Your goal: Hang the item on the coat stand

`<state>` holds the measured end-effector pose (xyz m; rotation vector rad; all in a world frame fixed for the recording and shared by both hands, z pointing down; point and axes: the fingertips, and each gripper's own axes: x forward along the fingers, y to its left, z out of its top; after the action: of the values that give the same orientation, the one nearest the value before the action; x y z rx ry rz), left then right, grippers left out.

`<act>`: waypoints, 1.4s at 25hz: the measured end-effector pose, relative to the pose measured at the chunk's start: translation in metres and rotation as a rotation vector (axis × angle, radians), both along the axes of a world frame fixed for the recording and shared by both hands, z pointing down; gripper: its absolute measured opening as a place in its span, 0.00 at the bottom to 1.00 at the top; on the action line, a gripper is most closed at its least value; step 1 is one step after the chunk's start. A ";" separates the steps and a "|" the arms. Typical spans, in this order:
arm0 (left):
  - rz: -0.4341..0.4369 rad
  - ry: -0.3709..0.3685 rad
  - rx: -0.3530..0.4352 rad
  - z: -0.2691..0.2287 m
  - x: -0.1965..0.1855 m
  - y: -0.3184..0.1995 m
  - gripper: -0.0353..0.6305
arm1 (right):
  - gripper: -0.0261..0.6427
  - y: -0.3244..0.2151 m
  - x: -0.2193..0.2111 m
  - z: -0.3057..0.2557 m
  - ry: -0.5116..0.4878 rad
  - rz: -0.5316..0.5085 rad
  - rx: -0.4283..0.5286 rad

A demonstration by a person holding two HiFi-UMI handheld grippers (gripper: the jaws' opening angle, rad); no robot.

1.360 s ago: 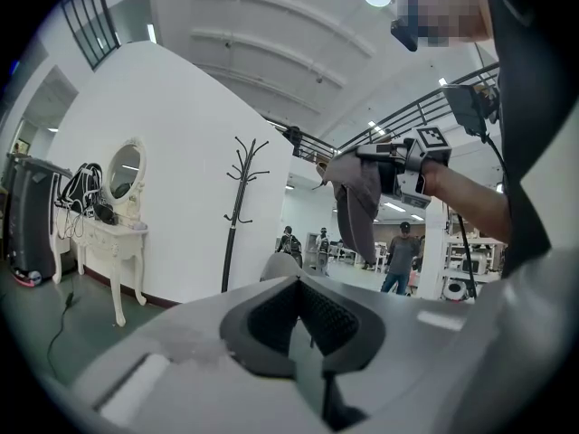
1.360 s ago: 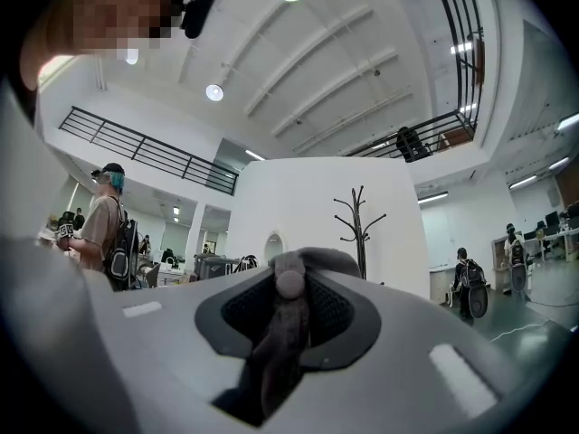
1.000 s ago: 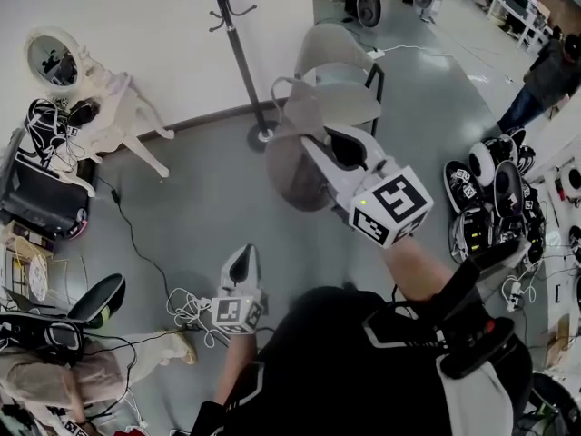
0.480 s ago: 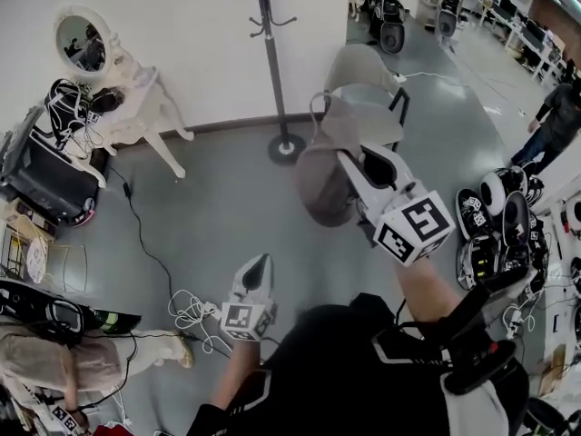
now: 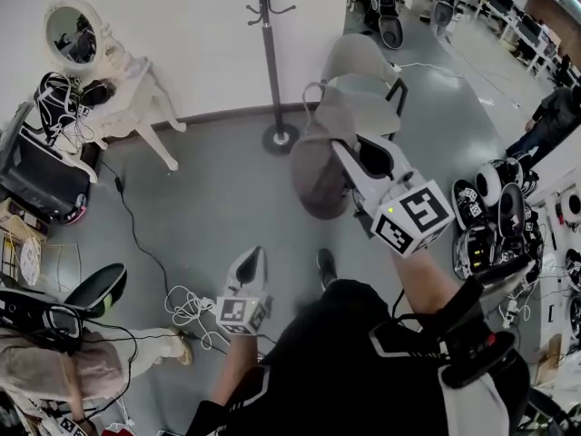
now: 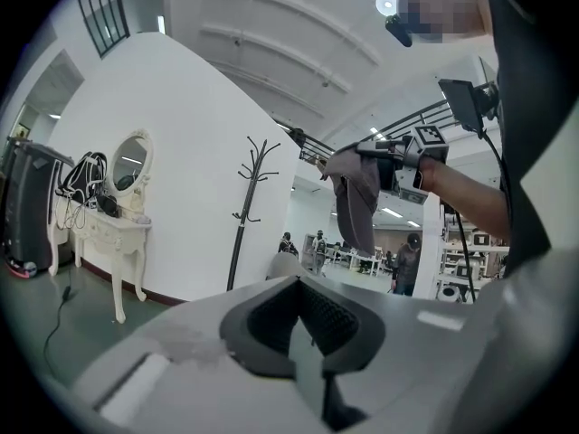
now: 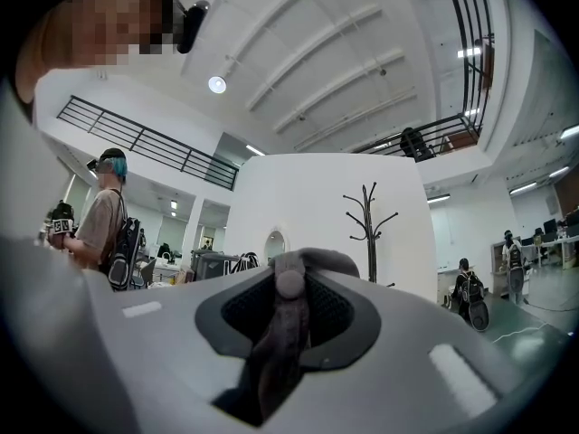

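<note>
In the head view, your right gripper [image 5: 345, 151] has its fingers clamped on the grey cloth item [image 5: 316, 175]. The item hangs below them over the floor [image 5: 209, 184], just in front of a grey chair [image 5: 363, 66]. The coat stand [image 5: 269, 53] rises to the far left of the item against the white wall [image 5: 182, 25], and the frame cuts off its top. Bare floor lies between you and its round base. A black cable [image 5: 136, 234] trails at the left, near a white dressing table [image 5: 127, 80], and a pile of headsets [image 5: 495, 203] crowds the right edge. Your left gripper [image 5: 255, 255] sits low and near.

In the left gripper view, its fingers meet with nothing between them. The stand's hooks show in full, left of the hanging item.

In the right gripper view, a strip of the item fills the narrow gap between the fingers. The stand is right of centre, its lower pole hidden behind the gripper body.
</note>
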<state>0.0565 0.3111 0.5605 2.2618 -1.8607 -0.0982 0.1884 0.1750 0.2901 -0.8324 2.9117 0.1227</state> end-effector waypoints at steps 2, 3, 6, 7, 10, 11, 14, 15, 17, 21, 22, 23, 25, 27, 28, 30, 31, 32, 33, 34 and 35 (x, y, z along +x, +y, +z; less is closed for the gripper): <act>-0.013 0.001 -0.005 0.001 -0.006 -0.005 0.09 | 0.16 -0.010 -0.009 0.002 -0.006 -0.013 -0.004; -0.022 -0.001 -0.004 0.001 -0.010 -0.011 0.09 | 0.16 -0.016 -0.012 0.002 -0.008 -0.020 -0.003; -0.048 -0.010 -0.006 -0.003 -0.019 -0.027 0.09 | 0.16 -0.036 -0.023 -0.001 -0.013 -0.044 0.003; -0.052 -0.013 -0.008 -0.005 -0.022 -0.033 0.09 | 0.16 -0.043 -0.026 -0.002 -0.018 -0.051 0.003; -0.067 -0.015 -0.006 -0.011 -0.033 -0.055 0.09 | 0.17 -0.065 -0.037 -0.005 -0.029 -0.073 0.001; -0.074 -0.015 -0.004 -0.012 -0.037 -0.063 0.09 | 0.17 -0.073 -0.042 -0.006 -0.027 -0.079 0.004; -0.088 -0.019 -0.006 -0.014 -0.045 -0.090 0.09 | 0.16 -0.100 -0.051 -0.006 -0.026 -0.092 0.003; -0.089 -0.021 -0.008 -0.015 -0.045 -0.100 0.09 | 0.16 -0.110 -0.051 -0.006 -0.027 -0.094 0.000; -0.090 -0.024 -0.008 -0.016 -0.044 -0.118 0.09 | 0.16 -0.129 -0.051 -0.006 -0.026 -0.098 -0.003; -0.101 -0.031 -0.027 -0.011 -0.049 -0.149 0.09 | 0.16 -0.163 -0.053 -0.005 -0.031 -0.109 -0.013; -0.105 -0.032 -0.034 -0.009 -0.050 -0.156 0.09 | 0.16 -0.171 -0.054 -0.005 -0.034 -0.111 -0.014; -0.108 -0.033 -0.038 -0.008 -0.051 -0.163 0.09 | 0.16 -0.179 -0.053 -0.006 -0.037 -0.113 -0.015; -0.107 -0.036 -0.040 -0.007 -0.050 -0.178 0.09 | 0.16 -0.196 -0.052 -0.007 -0.041 -0.117 -0.017; -0.088 -0.041 -0.037 -0.005 -0.046 -0.194 0.09 | 0.16 -0.213 -0.051 -0.007 -0.043 -0.123 -0.019; -0.074 -0.039 -0.037 -0.003 -0.043 -0.201 0.09 | 0.16 -0.221 -0.050 -0.006 -0.044 -0.126 -0.021; -0.063 -0.032 -0.043 0.002 -0.040 -0.214 0.09 | 0.16 -0.234 -0.049 -0.006 -0.045 -0.133 -0.023; -0.068 -0.030 -0.047 0.004 -0.039 -0.220 0.09 | 0.16 -0.240 -0.048 -0.006 -0.045 -0.137 -0.020; -0.076 -0.030 -0.050 0.005 -0.039 -0.226 0.09 | 0.16 -0.245 -0.048 -0.008 -0.044 -0.143 -0.015; -0.083 -0.032 -0.053 0.006 -0.039 -0.232 0.09 | 0.16 -0.251 -0.047 -0.009 -0.044 -0.149 -0.012; -0.090 -0.035 -0.056 0.007 -0.039 -0.238 0.09 | 0.16 -0.256 -0.047 -0.010 -0.045 -0.155 -0.010; -0.096 -0.042 -0.060 0.007 -0.039 -0.243 0.09 | 0.16 -0.261 -0.046 -0.011 -0.046 -0.161 -0.011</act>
<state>0.0177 0.0678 0.5676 2.1515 -1.9658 -0.0090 0.1421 -0.0863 0.2794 -0.5902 2.9233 0.0730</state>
